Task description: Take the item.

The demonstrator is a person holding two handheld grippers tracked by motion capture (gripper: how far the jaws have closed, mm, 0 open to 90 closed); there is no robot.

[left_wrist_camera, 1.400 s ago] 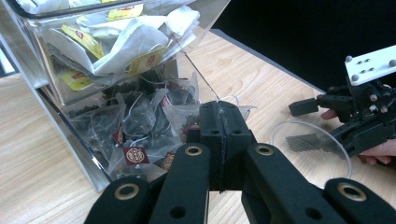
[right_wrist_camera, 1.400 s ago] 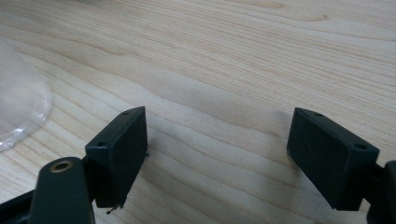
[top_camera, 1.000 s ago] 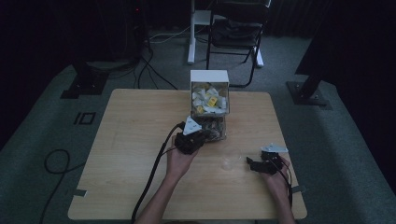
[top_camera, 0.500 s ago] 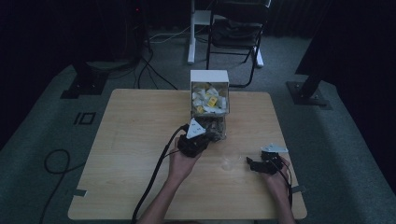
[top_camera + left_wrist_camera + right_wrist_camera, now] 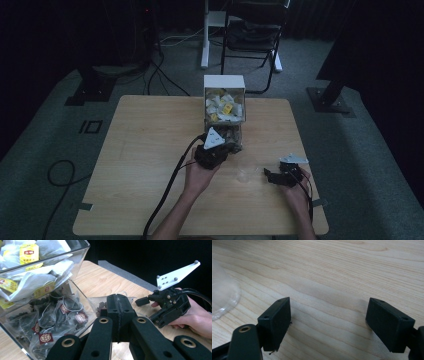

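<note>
Because the left gripper is clamped on a tea bag at the frame's centre, beside the clear box, a snagged string could tear it; the right gripper gapes empty near the cup.

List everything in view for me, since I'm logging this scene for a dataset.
Table: one, light wood, centre of the high view.
Clear box: one, two-tier, white top, at the table's far middle.
Yellow-tagged tea bags: many, white, upper tier.
Red-tagged tea bags: many, dark, lower tier.
Plastic cup: one, clear, between the grippers.
Chair: one, dark, on the floor behind the table.
Cables: several, black, on the floor at left and behind.
Left gripper: black, jaws shut on a pyramid tea bag by the box's lower tier.
Right gripper: black, jaws open over bare wood.
</note>
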